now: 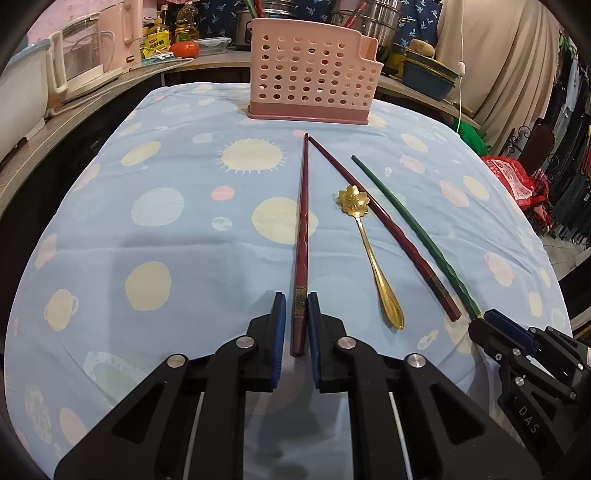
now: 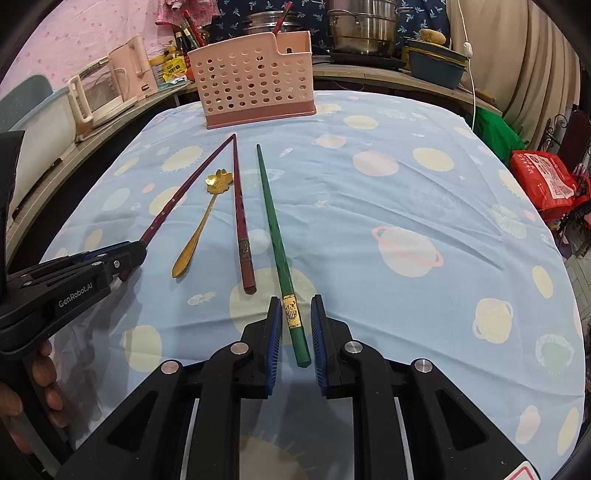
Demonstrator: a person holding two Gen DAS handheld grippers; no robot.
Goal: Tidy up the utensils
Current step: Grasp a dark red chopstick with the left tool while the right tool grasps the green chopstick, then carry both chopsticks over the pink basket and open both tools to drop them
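Note:
Two dark red chopsticks, a green chopstick and a gold flower-bowl spoon (image 1: 369,243) lie on the blue planet-print tablecloth in front of a pink perforated utensil holder (image 1: 312,74). My left gripper (image 1: 295,299) is open, its blue pads on either side of the thick end of one red chopstick (image 1: 302,229), with small gaps. My right gripper (image 2: 295,302) is open around the thick end of the green chopstick (image 2: 275,225), not touching it. The second red chopstick (image 1: 384,225) lies between the spoon and the green chopstick (image 1: 406,225). The holder (image 2: 255,83) and spoon (image 2: 201,225) show in the right wrist view too.
The tablecloth (image 1: 166,229) covers a table. Behind it a counter holds a pink kettle (image 1: 122,33), oil bottles, steel pots (image 2: 360,26) and a blue bowl (image 2: 436,68). A red bag (image 2: 543,181) sits at the far right beyond the table edge.

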